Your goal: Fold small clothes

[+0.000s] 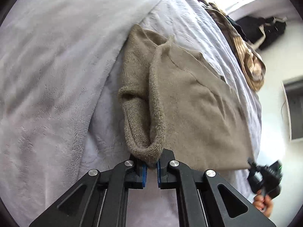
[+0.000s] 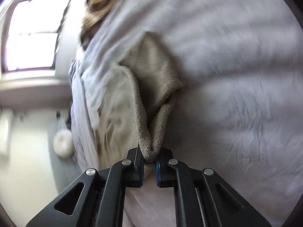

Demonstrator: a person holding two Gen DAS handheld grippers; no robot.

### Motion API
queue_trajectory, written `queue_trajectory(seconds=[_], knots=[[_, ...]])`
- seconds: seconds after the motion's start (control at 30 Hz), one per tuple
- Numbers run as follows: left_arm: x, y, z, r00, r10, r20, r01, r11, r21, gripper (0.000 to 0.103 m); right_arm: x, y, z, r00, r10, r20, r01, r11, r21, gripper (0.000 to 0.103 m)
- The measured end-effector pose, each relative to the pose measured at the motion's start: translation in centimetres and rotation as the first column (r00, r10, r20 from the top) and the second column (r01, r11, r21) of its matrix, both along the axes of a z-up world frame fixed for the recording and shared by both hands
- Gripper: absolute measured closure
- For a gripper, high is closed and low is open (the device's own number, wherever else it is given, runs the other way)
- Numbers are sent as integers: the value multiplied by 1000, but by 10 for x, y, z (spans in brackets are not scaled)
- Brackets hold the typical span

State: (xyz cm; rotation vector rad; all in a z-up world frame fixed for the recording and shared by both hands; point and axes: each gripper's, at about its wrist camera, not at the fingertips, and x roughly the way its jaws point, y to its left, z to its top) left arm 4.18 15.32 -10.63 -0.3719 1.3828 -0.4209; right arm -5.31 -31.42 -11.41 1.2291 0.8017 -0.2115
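A small taupe knitted garment point(image 1: 189, 102) hangs stretched over a bed covered by a pale grey fleece blanket point(image 1: 56, 75). My left gripper point(image 1: 151, 165) is shut on its thick ribbed hem at one corner. My right gripper point(image 2: 149, 160) is shut on the ribbed hem at another corner of the same garment point(image 2: 121, 109). The right gripper also shows in the left wrist view point(image 1: 265, 177) at the garment's far lower edge, held by a hand. The right wrist view is blurred by motion.
A white sheet point(image 1: 189, 22) lies under the blanket's edge. A brown patterned cloth point(image 1: 248, 60) lies at the bed's edge, also in the right wrist view point(image 2: 94, 9). A dark bag point(image 1: 265, 30) sits on the floor. A window point(image 2: 32, 34) and a white fluffy item point(image 2: 63, 145) show beyond.
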Motion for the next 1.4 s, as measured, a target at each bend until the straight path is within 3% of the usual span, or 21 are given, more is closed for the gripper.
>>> queue_trajectory(seconds=[0.1, 0.2, 0.3, 0.5, 0.63, 0.77, 0.9, 0.97, 1.03, 1.1, 1.23, 1.4], knots=[[-3, 6, -23, 999, 9, -40, -7, 999, 36, 95, 6, -1, -5, 997, 41, -70, -45, 997, -65, 94], [-8, 9, -44, 998, 4, -56, 0, 998, 58, 94, 13, -3, -37, 982, 64, -176, -81, 992, -92, 94], [-12, 14, -41, 999, -22, -46, 26, 997, 75, 94, 13, -2, -46, 975, 93, -201, -116, 988, -102, 93], [-21, 36, -8, 999, -47, 0, 46, 980, 194, 94, 16, 6, -11, 945, 115, -306, -177, 967, -183, 91], [-13, 36, 14, 997, -62, 45, 55, 987, 154, 94, 6, 24, 18, 944, 151, -292, -228, 941, -251, 91], [4, 11, 6, 991, -119, 66, 108, 982, 158, 94, 34, 54, 31, 924, 252, -286, -337, 891, -304, 91], [9, -7, -30, 986, -167, 23, 155, 950, 270, 94, 69, 79, 5, 882, 319, -346, -424, 859, -289, 91], [6, 4, -41, 990, -139, -10, 138, 963, 231, 94, 70, 86, -13, 852, 324, -412, -455, 848, -274, 91], [1, 16, -39, 993, -116, -14, 116, 973, 201, 94, 68, 85, -24, 841, 323, -435, -455, 857, -242, 93], [-2, 24, -37, 995, -102, -13, 102, 963, 250, 94, 66, 84, -24, 840, 320, -439, -449, 863, -232, 93], [-6, 45, -30, 997, -64, -45, 73, 967, 242, 94, 64, 92, -17, 813, 324, -484, -478, 845, -239, 93], [-14, 44, -16, 996, -77, -39, 85, 955, 286, 94, 69, 113, 0, 803, 353, -480, -507, 828, -239, 90]])
